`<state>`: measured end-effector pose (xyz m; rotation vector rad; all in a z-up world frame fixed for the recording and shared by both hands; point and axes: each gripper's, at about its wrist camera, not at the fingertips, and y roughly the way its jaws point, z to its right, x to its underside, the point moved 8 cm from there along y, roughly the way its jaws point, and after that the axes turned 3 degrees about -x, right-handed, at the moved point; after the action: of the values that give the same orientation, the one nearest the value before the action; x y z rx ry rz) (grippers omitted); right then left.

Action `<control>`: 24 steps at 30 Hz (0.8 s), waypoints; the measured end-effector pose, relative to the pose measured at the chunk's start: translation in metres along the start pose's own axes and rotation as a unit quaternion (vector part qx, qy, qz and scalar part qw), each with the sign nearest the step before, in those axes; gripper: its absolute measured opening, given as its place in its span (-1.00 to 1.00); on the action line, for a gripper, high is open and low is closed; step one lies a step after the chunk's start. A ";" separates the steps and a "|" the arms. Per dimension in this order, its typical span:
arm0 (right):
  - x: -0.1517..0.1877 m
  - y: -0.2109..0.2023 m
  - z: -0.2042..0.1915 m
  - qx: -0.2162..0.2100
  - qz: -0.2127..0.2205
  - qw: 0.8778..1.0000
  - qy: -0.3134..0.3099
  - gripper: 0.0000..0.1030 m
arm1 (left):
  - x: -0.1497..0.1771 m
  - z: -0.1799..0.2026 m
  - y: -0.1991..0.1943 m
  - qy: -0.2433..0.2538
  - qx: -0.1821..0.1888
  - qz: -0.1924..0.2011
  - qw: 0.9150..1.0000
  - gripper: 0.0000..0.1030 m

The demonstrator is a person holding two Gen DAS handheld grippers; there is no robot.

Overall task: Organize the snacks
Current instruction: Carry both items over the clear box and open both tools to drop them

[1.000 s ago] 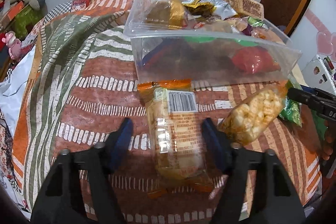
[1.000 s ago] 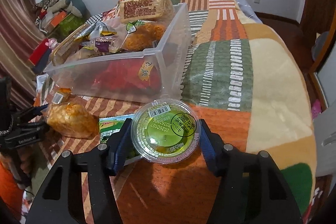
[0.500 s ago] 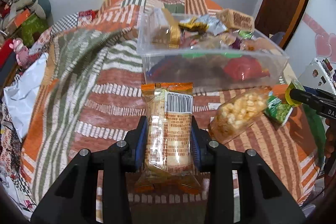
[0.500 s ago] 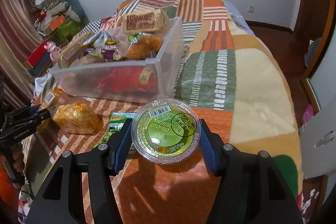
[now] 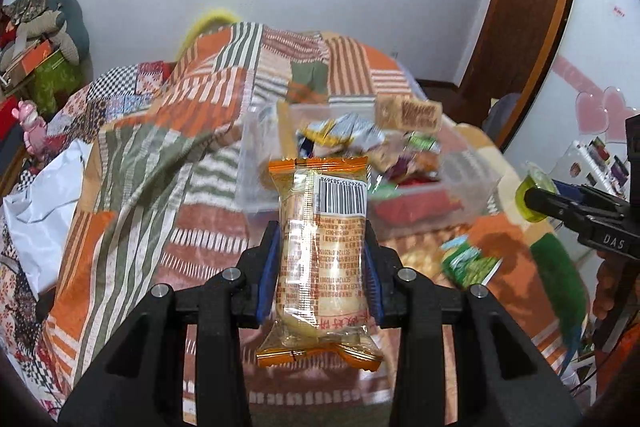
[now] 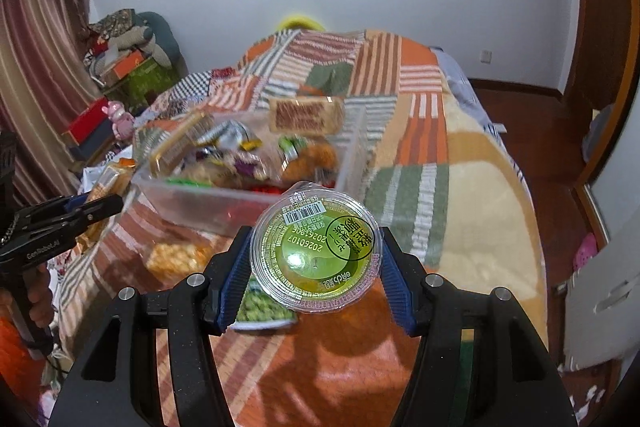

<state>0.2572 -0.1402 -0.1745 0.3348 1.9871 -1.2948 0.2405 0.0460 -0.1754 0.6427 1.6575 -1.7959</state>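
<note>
My left gripper (image 5: 320, 267) is shut on an orange-edged clear packet of cake (image 5: 322, 251) and holds it lifted above the bed, in front of the clear plastic bin (image 5: 460, 203). My right gripper (image 6: 316, 267) is shut on a round green jelly cup (image 6: 316, 251), raised just before the same bin (image 6: 208, 199), which is full of mixed snacks. The right gripper with the cup also shows at the right of the left wrist view (image 5: 536, 199). The left gripper shows at the left of the right wrist view (image 6: 80, 207).
On the patchwork bedspread (image 6: 472, 227) lie a bag of yellow puffs (image 6: 176, 259) and a green pea packet (image 6: 260, 311) (image 5: 468, 263), below the grippers. Toys and boxes (image 6: 124, 67) stand by the left wall. A wooden door (image 5: 520, 7) is at the right.
My left gripper closed on the cake packet and lifted it off the bed. My right gripper rose with the jelly cup toward the bin.
</note>
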 end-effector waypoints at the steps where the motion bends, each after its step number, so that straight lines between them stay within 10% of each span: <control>1: -0.005 0.000 -0.001 -0.001 0.005 1.000 -0.002 0.09 | -0.006 0.002 -0.001 -0.001 0.003 0.004 1.000 -0.28; 24: -0.044 0.049 -0.006 -0.015 0.006 1.000 0.005 0.09 | -0.063 0.022 0.055 0.000 0.014 0.009 1.000 -0.28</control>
<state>0.3132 -0.1052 -0.1763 0.3385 2.0070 -1.2563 0.3252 0.0290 -0.1675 0.6666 1.6243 -1.8093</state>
